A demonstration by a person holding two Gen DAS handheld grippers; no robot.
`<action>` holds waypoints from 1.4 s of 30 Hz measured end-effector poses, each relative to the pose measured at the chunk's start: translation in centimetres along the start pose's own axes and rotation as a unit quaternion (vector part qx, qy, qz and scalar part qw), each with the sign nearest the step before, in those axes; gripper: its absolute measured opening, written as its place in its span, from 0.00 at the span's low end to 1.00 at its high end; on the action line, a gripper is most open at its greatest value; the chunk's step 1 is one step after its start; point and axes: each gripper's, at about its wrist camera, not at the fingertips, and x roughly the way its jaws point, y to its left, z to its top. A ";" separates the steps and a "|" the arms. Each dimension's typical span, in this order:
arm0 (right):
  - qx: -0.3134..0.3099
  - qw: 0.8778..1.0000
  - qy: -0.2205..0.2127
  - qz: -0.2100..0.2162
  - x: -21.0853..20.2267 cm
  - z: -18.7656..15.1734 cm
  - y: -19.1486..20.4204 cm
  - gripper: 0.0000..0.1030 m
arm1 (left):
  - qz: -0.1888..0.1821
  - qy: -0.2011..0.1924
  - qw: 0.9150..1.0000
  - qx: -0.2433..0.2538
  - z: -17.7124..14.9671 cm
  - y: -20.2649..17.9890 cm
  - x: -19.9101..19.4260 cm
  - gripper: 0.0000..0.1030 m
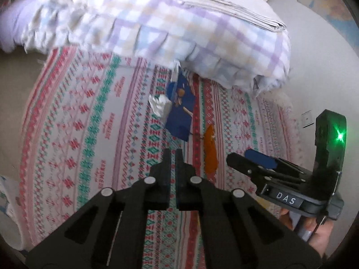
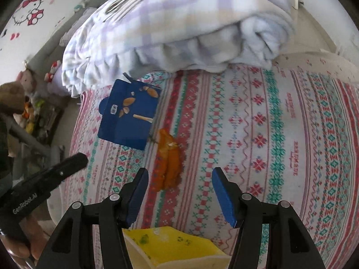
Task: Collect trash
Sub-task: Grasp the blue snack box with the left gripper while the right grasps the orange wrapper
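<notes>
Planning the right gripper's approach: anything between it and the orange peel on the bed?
Nothing visible. The right gripper is open, and the orange peel lies on bare bedsheet just ahead, toward its left finger. The blue package sits beyond the peel.

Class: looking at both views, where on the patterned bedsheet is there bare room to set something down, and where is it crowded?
Bare: the patterned bedsheet right of the orange wrapper, below the folded checked quilt. Crowded: blue snack box, crumpled white wrapper and orange wrapper lie close together by the quilt's edge.

left hand-held gripper [image 1: 172, 157]: fingers nearly together, empty | right hand-held gripper [image 2: 180, 178]: fingers spread wide, empty
</notes>
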 end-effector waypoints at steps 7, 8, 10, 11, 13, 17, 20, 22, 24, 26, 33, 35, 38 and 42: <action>-0.002 1.000 -0.009 0.000 -1.0 0.2 0.2 0.59 | -0.025 -0.017 0.997 -0.067 1.5 2.5 0.5 0.53; -0.002 1.000 -0.009 0.001 -0.9 0.3 0.2 0.59 | -0.030 -0.019 0.997 -0.072 1.7 2.8 0.7 0.54; -0.001 1.000 -0.010 0.001 -0.9 0.5 0.4 0.59 | -0.032 -0.021 0.996 -0.078 2.1 2.9 1.3 0.54; -0.001 1.000 -0.010 0.001 -0.9 0.5 0.4 0.59 | -0.035 -0.023 0.996 -0.078 2.2 2.9 1.7 0.54; 0.000 1.000 -0.007 0.003 -0.7 0.7 0.5 0.59 | -0.036 -0.023 0.996 -0.074 2.5 2.5 2.5 0.54; -0.007 1.000 -0.001 -0.006 -0.1 1.1 0.9 0.59 | -0.012 -0.023 0.997 -0.069 2.7 1.7 4.2 0.54; -0.011 1.000 0.004 -0.006 0.3 1.5 1.2 0.59 | -0.013 -0.035 0.996 -0.079 2.5 1.6 4.8 0.53; -0.016 1.000 0.006 -0.009 0.5 1.7 1.6 0.59 | -0.019 -0.041 0.996 -0.082 2.5 1.5 4.9 0.39; -0.020 1.000 0.010 -0.013 0.7 1.7 2.0 0.59 | -0.026 -0.037 0.995 -0.086 2.5 1.3 5.2 0.18; -0.021 1.000 0.012 -0.013 0.8 1.7 2.2 0.59 | -0.035 -0.039 0.995 -0.090 2.3 1.5 5.0 0.10; -0.027 0.999 0.023 -0.021 1.3 1.8 2.3 0.57 | -0.067 -0.053 0.991 -0.107 2.5 1.4 2.3 0.08; -0.027 0.999 0.029 -0.026 1.8 1.7 2.2 0.57 | -0.087 -0.060 0.988 -0.116 2.4 1.6 0.8 0.08; -0.022 0.998 0.044 -0.026 2.8 1.7 2.0 0.52 | -0.106 -0.078 0.983 -0.125 2.0 2.1 -1.5 0.08; -0.023 0.998 0.056 -0.027 3.8 1.7 2.0 0.39 | -0.109 -0.088 0.980 -0.144 1.4 3.6 -3.5 0.08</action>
